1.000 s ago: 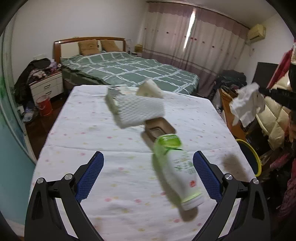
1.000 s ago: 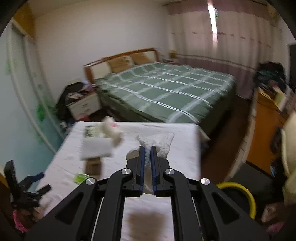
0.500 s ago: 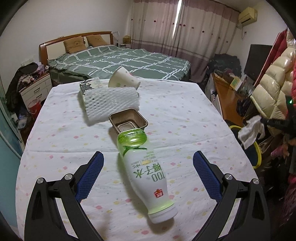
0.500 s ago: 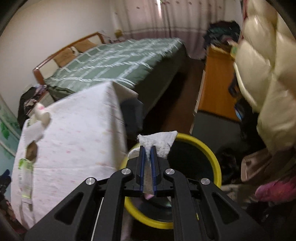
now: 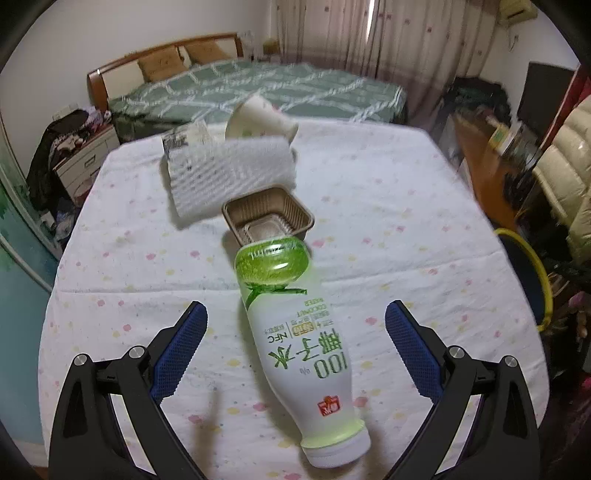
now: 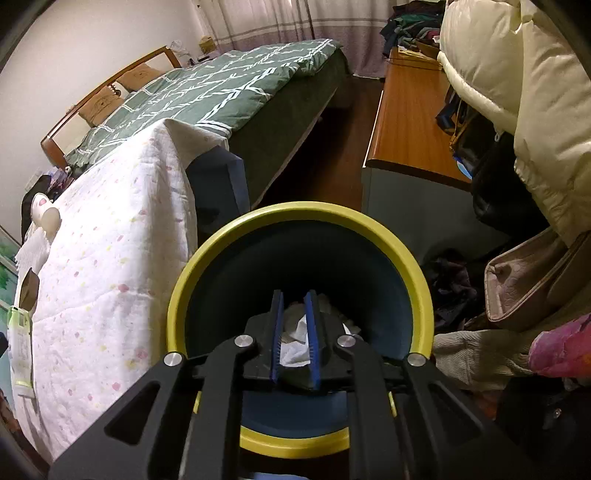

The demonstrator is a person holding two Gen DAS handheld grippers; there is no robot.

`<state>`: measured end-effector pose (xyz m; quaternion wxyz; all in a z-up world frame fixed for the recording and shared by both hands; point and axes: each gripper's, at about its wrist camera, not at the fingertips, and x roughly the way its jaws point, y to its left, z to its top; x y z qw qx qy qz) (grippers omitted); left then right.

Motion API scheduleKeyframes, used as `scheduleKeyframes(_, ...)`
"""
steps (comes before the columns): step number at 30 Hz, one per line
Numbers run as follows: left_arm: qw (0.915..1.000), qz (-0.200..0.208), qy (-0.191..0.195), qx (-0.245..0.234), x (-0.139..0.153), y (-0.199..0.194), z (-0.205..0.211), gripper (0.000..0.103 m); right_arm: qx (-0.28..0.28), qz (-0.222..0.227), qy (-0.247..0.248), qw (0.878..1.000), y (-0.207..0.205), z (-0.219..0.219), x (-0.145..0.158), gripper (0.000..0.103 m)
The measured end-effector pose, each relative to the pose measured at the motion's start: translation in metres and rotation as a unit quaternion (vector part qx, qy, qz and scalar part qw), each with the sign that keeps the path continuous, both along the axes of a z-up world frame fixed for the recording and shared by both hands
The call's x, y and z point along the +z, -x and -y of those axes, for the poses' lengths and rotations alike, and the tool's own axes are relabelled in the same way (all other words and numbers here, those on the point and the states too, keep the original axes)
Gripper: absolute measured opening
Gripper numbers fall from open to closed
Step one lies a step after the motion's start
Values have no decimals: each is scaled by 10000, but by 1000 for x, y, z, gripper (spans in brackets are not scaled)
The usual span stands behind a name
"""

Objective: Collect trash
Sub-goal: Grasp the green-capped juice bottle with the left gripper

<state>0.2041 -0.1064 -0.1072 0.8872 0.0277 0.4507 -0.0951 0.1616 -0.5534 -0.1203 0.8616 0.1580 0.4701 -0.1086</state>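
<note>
The right gripper [image 6: 295,325] hangs inside the yellow-rimmed bin [image 6: 413,266], jaws opening around a soft, light tissue [image 6: 295,347]. The left gripper [image 5: 295,343], spread wide and empty, straddles the lying coconut water bottle [image 5: 303,347]: probably light, smooth, slippery; grasp mid-body.

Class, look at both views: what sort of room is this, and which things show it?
Most likely a home bedroom: a made bed with a wooden headboard, drawn curtains and a nightstand.
</note>
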Motion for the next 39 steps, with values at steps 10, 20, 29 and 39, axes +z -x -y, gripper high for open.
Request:
scheduleKeyframes(10,9971,-745,-120,-94,-2,-46,0,96,163,-50,-15,9999,-2,-2,-6,14)
scheduleKeyframes(20,9869,-1577,-327,-117,-21,-81,4,84,297,-65,-8,9995,-4,-5,-7,15)
scheduleKeyframes(29,9772,-2046,-541,-186,-31,-98,4,69,385,-153,-4,9991,-7,-5,-11,16)
scheduleKeyframes(39,9653,-2489,-678,-394,-27,-105,11,60,512,-187,39,9985,-8,-11,-10,16)
